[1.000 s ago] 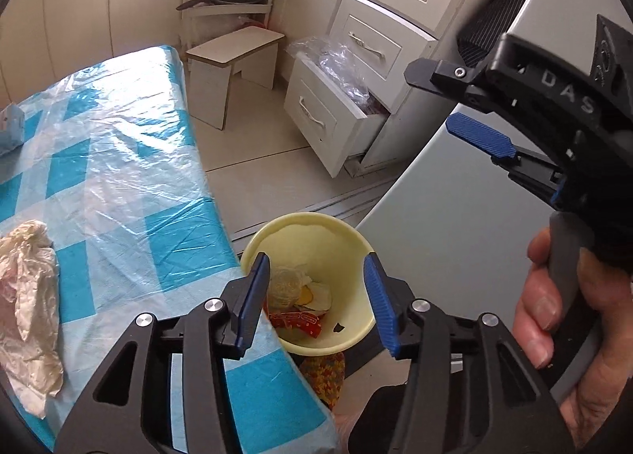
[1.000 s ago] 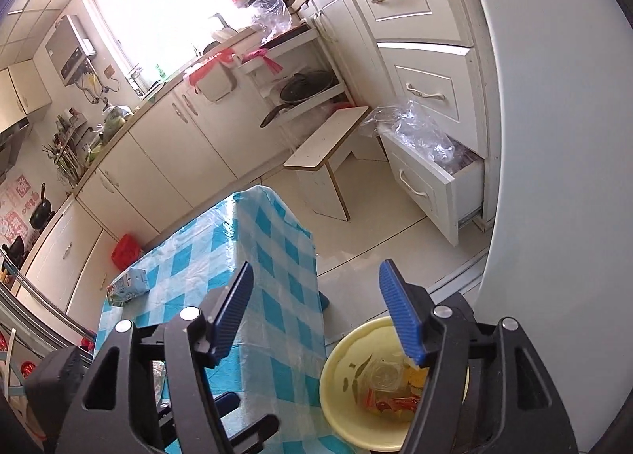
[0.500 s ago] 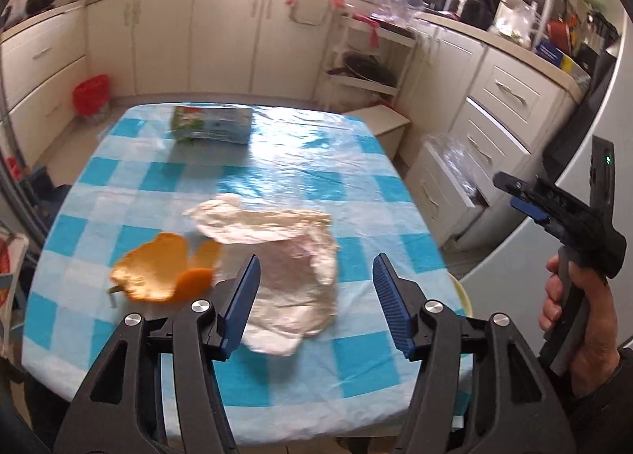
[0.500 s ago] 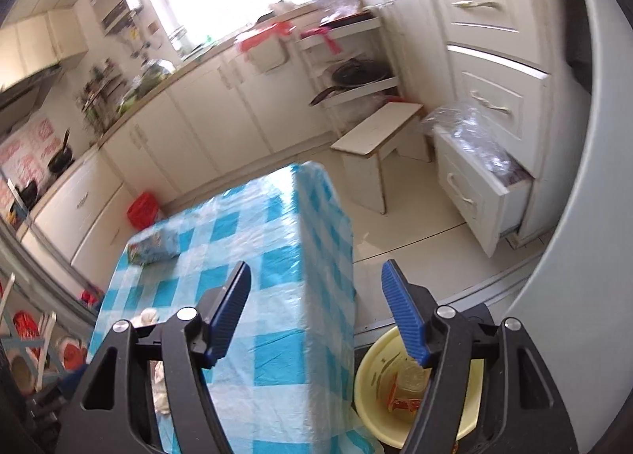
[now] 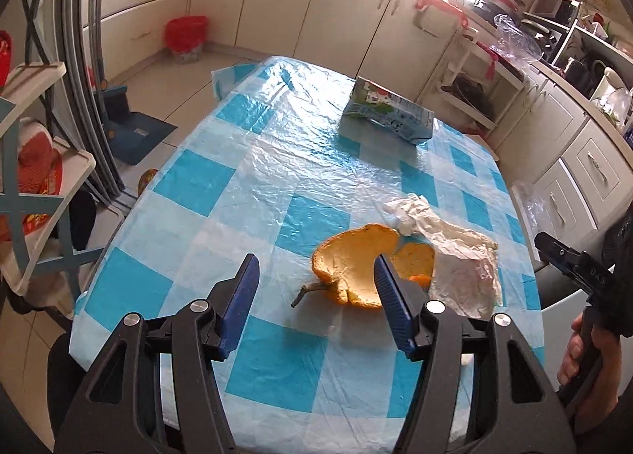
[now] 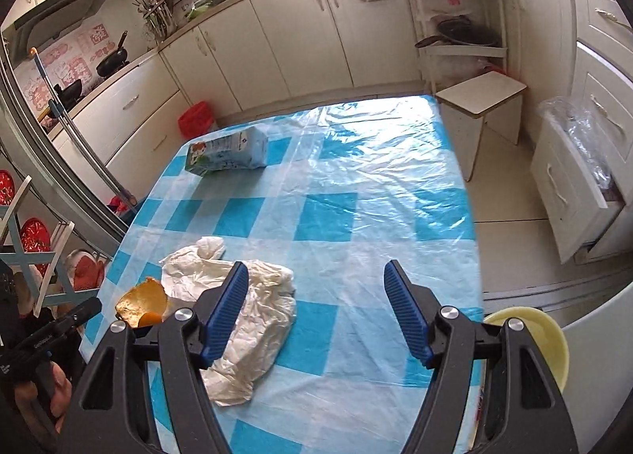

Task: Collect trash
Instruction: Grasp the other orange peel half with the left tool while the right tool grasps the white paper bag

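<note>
A curled orange peel [image 5: 348, 268] lies near the front of the blue checked table [image 5: 277, 177]. My left gripper [image 5: 316, 280] hovers open just short of it, pads touching nothing. Crumpled white paper [image 5: 459, 256] lies to the right of the peel, touching it. A milk carton [image 5: 387, 116] lies on its side at the far end. In the right wrist view my right gripper [image 6: 316, 292] is open over the table [image 6: 376, 185], the white paper [image 6: 253, 307] under its left finger, the peel [image 6: 142, 301] further left. The yellow bin [image 6: 530, 335] stands beside the table, lower right.
A low stool [image 6: 480, 98] and an open drawer with a plastic bag [image 6: 573, 161] stand to the table's right. A red basket [image 5: 186, 33] sits on the floor by the cabinets. A shelf rack [image 5: 39, 177] stands close to the table's left side.
Both views swung from the yellow bin and floor onto the table. The left gripper now faces the orange peel, its jaws a little wider. The right gripper came over the white paper.
</note>
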A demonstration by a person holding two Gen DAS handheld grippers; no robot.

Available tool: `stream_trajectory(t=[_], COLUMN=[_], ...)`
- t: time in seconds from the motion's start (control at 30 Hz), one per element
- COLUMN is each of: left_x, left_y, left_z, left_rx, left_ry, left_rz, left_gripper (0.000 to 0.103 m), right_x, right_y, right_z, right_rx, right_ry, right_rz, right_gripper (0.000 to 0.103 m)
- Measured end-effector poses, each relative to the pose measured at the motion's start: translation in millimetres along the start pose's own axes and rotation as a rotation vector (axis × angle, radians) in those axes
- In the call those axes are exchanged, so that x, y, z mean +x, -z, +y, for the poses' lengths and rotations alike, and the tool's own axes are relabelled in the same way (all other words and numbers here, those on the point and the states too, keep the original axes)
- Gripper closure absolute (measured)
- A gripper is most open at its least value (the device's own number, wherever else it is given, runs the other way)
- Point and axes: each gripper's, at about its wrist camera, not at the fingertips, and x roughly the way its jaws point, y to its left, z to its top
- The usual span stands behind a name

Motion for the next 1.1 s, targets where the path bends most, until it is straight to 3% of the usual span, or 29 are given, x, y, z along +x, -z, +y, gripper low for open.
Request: stream_trajectory(t=[0.23, 0.47, 0.5, 0.53, 0.6, 0.67, 0.9, 1.1], left_x=[36, 46, 46, 47, 48, 48, 38, 25], left_y=[-1, 4, 5, 6, 8, 9, 9, 9], left_z=[-2, -18, -20, -20, -21, -19, -13, -9], left_rx=[0.008, 0.061, 0.066, 0.071, 0.079, 0.078, 0.070, 0.058], left_ry=[-0.001, 0.011, 0.013, 0.016, 0.008, 0.016, 0.036, 0.039], left_rz=[0.047, 0.049, 0.046, 0.047, 0.045, 0.050, 0.032, 0.008], left_gripper=[0.046, 0.047, 0.050, 0.059, 0.065, 0.080, 0.081, 0.081], right_x=[41, 69, 68, 69, 68, 66, 43, 18], right_y=[0, 7, 8, 8, 8, 8, 6, 7], right_z=[23, 38, 40, 42, 42, 43, 28, -2], right_rx=[0.000, -0.043, -0.056, -0.061, -0.059, -0.071, -0.043, 0.006], right_ry=[-0.012, -0.009, -0.005, -0.012, -0.036, -0.038, -0.062, -0.033], right_rz=[0.085, 0.149, 0.139, 0.143, 0.152, 0.148, 0.109, 0.068], right_gripper=[0.035, 0.035, 0.041, 0.056, 0.060, 0.063, 0.065, 0.065])
